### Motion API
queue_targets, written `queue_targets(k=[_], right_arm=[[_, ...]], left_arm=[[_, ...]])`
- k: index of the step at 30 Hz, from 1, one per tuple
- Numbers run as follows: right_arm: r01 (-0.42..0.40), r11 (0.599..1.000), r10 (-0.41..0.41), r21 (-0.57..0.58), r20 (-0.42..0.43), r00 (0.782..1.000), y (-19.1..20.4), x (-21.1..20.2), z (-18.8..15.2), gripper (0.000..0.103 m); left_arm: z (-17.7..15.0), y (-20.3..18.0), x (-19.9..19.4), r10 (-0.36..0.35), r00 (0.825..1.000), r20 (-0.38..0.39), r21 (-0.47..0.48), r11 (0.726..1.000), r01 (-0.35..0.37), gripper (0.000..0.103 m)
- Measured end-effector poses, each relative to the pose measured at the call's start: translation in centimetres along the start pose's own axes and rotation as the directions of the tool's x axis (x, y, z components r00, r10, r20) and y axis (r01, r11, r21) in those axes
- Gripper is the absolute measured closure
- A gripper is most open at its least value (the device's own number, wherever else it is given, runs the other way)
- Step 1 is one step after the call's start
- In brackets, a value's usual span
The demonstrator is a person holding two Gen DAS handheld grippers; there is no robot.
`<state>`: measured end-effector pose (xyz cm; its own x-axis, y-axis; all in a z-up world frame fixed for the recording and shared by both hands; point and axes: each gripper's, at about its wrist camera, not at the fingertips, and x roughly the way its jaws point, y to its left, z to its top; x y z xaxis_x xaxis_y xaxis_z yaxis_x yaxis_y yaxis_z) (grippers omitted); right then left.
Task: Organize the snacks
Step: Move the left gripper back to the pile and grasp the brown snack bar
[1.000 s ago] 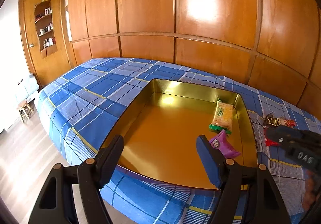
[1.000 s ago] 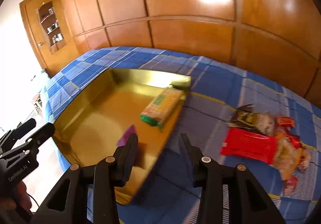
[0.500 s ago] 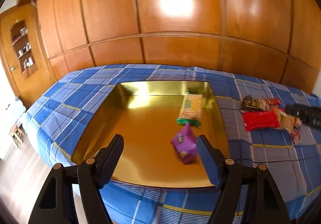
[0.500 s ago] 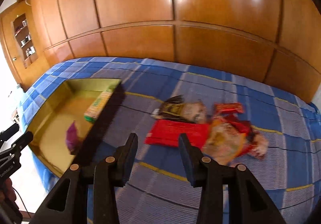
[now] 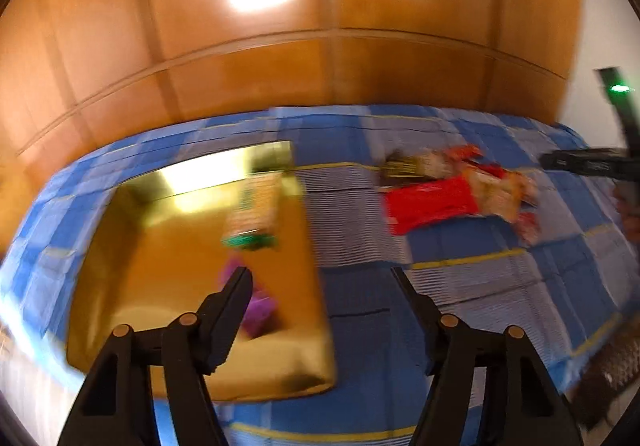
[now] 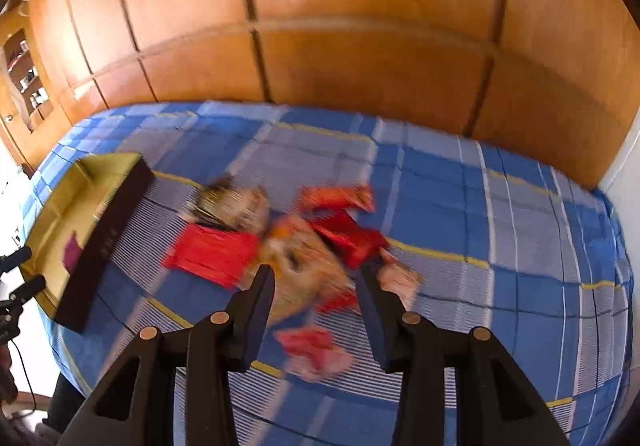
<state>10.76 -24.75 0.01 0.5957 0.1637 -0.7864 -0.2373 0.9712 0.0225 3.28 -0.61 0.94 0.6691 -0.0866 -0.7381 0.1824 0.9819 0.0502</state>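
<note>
A gold tray (image 5: 132, 286) lies on the blue plaid bedspread (image 6: 460, 206) and holds a green-and-yellow cracker packet (image 5: 256, 210) and a purple packet (image 5: 260, 306). My left gripper (image 5: 322, 286) hovers over the tray's right edge. Its jaws are closing with nothing between them. To the tray's right lies a pile of snacks: a red packet (image 6: 212, 254), a dark packet (image 6: 224, 206), an orange-tan bag (image 6: 304, 258) and a pink packet (image 6: 316, 350). My right gripper (image 6: 315, 274) hangs open just above this pile, holding nothing. Motion blurs both views.
A wall of wooden panels (image 6: 360, 66) runs behind the bed. The tray (image 6: 80, 190) and the left gripper (image 6: 20, 286) show at the right wrist view's left edge. Bare bedspread stretches to the right of the pile.
Both grippers have swung to the right. The right one went from beside the tray to above the snack pile. The left one's jaws have narrowed.
</note>
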Motion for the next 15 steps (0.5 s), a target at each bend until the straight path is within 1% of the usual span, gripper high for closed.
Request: queue_targets(k=[1,3,5,6,7,9,12,14,15], right_arm=[[0.009,1.000,-0.008,0.017,-0.017,1.000,-1.3,0.6,-0.3,0.060],[0.008,0.997,-0.005,0.070,-0.034,0.999,-3.3,1.4,-0.9,0.060],[-0.012,0.991,0.018,0.130,-0.042,0.999,-4.8,2.0,-1.6,0.060],[-0.009,0.989,0.017,0.150,-0.056,0.998,-5.2,2.2,-1.8,0.060],[-0.003,0.985,0.014,0.170,-0.068,0.998,-5.6,2.3,-1.8,0.060],[-0.035,0.982,0.046,0.188,-0.054,0.997,-5.8,2.1,-1.6,0.060],[-0.079,0.975,0.087,0.206,-0.033,0.996,-5.7,1.6,-1.5,0.060],[-0.102,0.973,0.112,0.208,-0.036,0.993,-5.4,1.8,-1.2,0.060],[-0.105,0.973,0.115,0.206,-0.037,0.993,-5.4,1.8,-1.0,0.060]], left_arm=[[0.4,-0.7,0.5,-0.029,1.000,-0.010,0.024,0.999,0.029,0.034],[1.3,-2.0,1.7,-0.062,0.997,-0.037,0.078,0.995,0.065,0.034],[2.2,-3.5,3.2,-0.106,0.991,-0.076,0.140,0.983,0.116,0.033],[2.7,-4.1,4.0,-0.121,0.988,-0.091,0.173,0.976,0.135,0.033],[3.2,-4.9,4.9,-0.123,0.986,-0.110,0.209,0.967,0.144,0.033],[4.5,-5.6,6.7,-0.110,0.985,-0.135,0.246,0.959,0.141,0.032],[7.0,-6.5,9.3,-0.108,0.981,-0.160,0.271,0.951,0.149,0.031],[8.3,-7.2,10.6,-0.109,0.981,-0.159,0.326,0.932,0.157,0.030],[9.1,-8.0,11.5,-0.106,0.982,-0.157,0.381,0.911,0.160,0.030]])
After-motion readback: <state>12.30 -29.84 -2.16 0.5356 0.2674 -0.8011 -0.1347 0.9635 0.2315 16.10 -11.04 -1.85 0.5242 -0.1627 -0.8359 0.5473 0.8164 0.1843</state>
